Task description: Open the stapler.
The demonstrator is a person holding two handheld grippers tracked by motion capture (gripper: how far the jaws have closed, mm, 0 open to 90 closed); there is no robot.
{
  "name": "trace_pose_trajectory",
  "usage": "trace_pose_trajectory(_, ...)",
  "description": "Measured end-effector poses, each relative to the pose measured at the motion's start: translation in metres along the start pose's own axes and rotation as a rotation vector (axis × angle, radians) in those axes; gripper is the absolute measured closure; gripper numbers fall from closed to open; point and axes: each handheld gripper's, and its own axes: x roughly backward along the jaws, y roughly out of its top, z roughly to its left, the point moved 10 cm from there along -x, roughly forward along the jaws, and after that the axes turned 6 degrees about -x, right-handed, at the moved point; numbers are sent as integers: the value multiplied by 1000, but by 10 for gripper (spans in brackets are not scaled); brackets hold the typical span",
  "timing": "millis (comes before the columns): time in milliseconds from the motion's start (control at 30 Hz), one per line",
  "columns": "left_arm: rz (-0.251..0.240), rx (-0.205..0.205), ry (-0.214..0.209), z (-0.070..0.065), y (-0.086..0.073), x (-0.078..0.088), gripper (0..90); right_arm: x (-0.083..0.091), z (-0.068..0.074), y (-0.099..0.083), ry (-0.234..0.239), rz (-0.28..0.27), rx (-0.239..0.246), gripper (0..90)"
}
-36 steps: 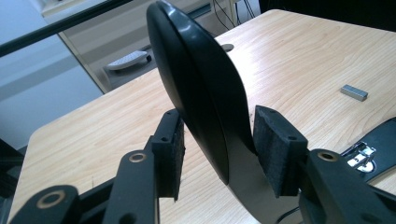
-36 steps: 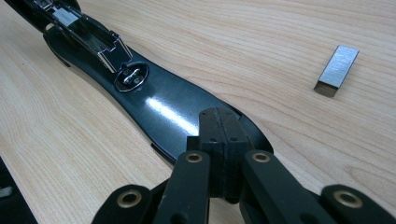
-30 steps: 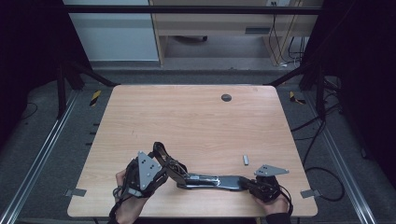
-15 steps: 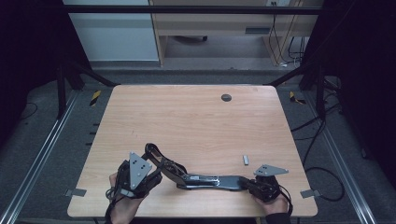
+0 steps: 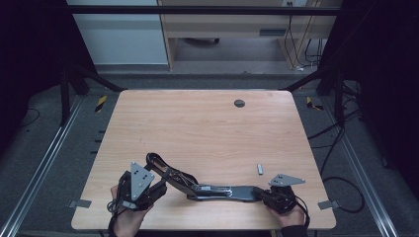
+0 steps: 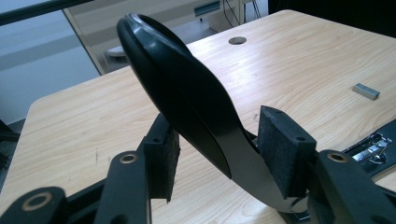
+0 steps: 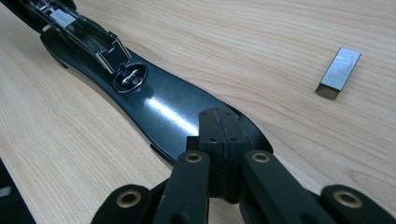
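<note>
A long black stapler (image 5: 217,190) lies folded open near the table's front edge. Its top arm (image 6: 177,79) rises at a slant between the pads of my left gripper (image 6: 219,149), which is shut on it at the front left (image 5: 159,185). The stapler's base (image 7: 159,102) lies flat, its metal staple channel (image 7: 93,39) exposed. My right gripper (image 7: 222,126) is shut, pads together, with its tips pressed on the base's near end, at the front right (image 5: 263,193). A small metal strip of staples (image 5: 260,169) lies loose on the wood beside the right gripper.
The wooden table (image 5: 207,128) has a round dark grommet (image 5: 239,103) near its far edge. Metal rails run along both sides on the floor, and cables (image 5: 341,148) trail at the right. A cabinet stands beyond the table.
My left gripper has moved left and toward the front edge, drawing the stapler's top arm with it. The right gripper and the base have stayed put.
</note>
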Motion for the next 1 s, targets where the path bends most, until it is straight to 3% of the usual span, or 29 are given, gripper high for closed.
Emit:
trace_pose_trajectory(167,3,48,-15,6,-8,0,468,0,0,0,0,3,2,900)
trace_pose_trajectory(267,6,53,-15,8,-10,0,463,0,0,0,0,4,2,900)
trace_pose_trajectory(533,7,43,-7,10,-13,0,439,0,0,0,3,2,-3,900)
trace_pose_trajectory(900,11,19,-9,12,-12,5,408,7,-2,6,-17,-30,5,778)
trace_pose_trajectory(1000,-2,24,-6,15,-9,11,401,9,-5,9,-44,-41,3,724)
